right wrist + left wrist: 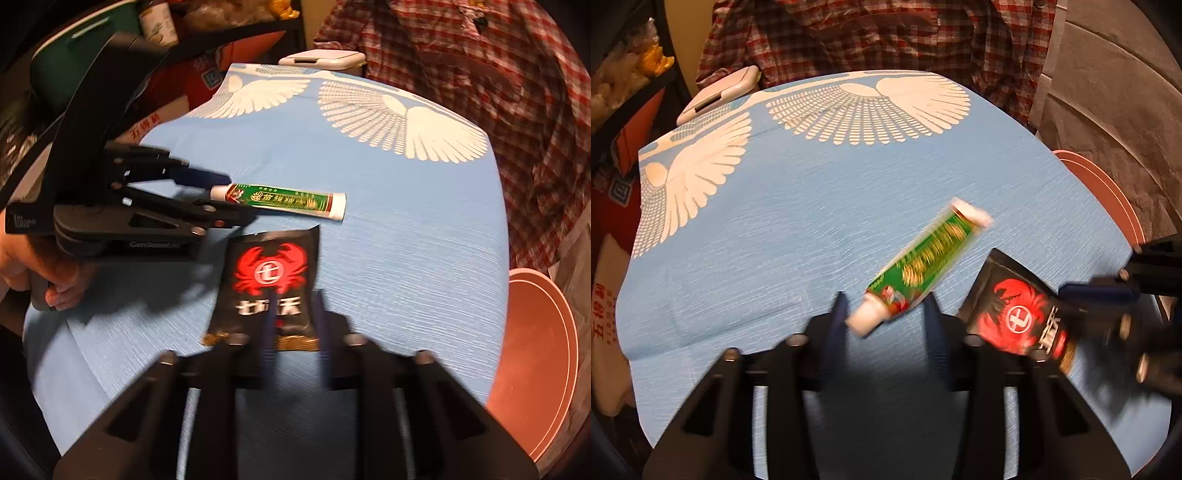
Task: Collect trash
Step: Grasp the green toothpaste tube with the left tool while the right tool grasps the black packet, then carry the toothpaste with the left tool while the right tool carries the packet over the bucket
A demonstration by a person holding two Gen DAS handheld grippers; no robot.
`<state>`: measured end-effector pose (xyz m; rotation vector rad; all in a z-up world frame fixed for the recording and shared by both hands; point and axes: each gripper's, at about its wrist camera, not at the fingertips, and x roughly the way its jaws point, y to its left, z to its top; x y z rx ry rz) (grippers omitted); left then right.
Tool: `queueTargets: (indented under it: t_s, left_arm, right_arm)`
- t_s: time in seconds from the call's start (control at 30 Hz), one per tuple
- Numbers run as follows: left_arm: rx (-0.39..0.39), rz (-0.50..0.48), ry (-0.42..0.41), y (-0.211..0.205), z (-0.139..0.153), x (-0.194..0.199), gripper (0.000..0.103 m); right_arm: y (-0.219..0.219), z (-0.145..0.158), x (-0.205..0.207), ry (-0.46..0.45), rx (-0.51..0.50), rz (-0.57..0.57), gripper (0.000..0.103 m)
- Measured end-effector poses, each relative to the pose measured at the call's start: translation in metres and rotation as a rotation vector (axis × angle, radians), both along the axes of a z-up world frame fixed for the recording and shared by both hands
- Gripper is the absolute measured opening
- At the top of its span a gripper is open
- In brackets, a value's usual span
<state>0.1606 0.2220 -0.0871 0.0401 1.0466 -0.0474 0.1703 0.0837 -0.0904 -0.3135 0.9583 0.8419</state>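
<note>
A green tube (919,266) with white ends lies on the blue tablecloth (775,229); it also shows in the right wrist view (284,199). My left gripper (886,306) is open, its fingers either side of the tube's cap end. A black packet with a red crab (269,280) lies flat nearer me; it also shows in the left wrist view (1015,314). My right gripper (293,306) is open, its fingers over the packet's lower part. The left gripper also shows in the right wrist view (221,199), and the right gripper in the left wrist view (1082,299).
A white lidded bin (720,92) stands past the table's far edge, also in the right wrist view (321,59). A red round stool (535,362) is at the right. A person in a red plaid shirt (886,33) stands behind. Shelves with goods (624,85) are at the left.
</note>
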Motion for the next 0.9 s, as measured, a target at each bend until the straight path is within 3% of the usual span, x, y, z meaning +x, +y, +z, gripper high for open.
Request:
queueTargets:
  t_s: [0.1, 0.37, 0.9]
  left_arm:
    - [-0.002, 0.01, 0.012, 0.003, 0.001, -0.003, 0.013]
    - [-0.003, 0.034, 0.017, 0.01, 0.008, -0.016, 0.013]
    - [-0.035, 0.064, -0.07, 0.01, 0.047, -0.041, 0.013]
  right_arm:
    - [-0.002, 0.002, -0.001, -0.006, 0.004, -0.004, 0.0]
    - [-0.013, 0.017, 0.001, -0.008, 0.056, -0.058, 0.0]
    - [-0.062, 0.074, 0.005, -0.091, 0.255, -0.235, 0.0]
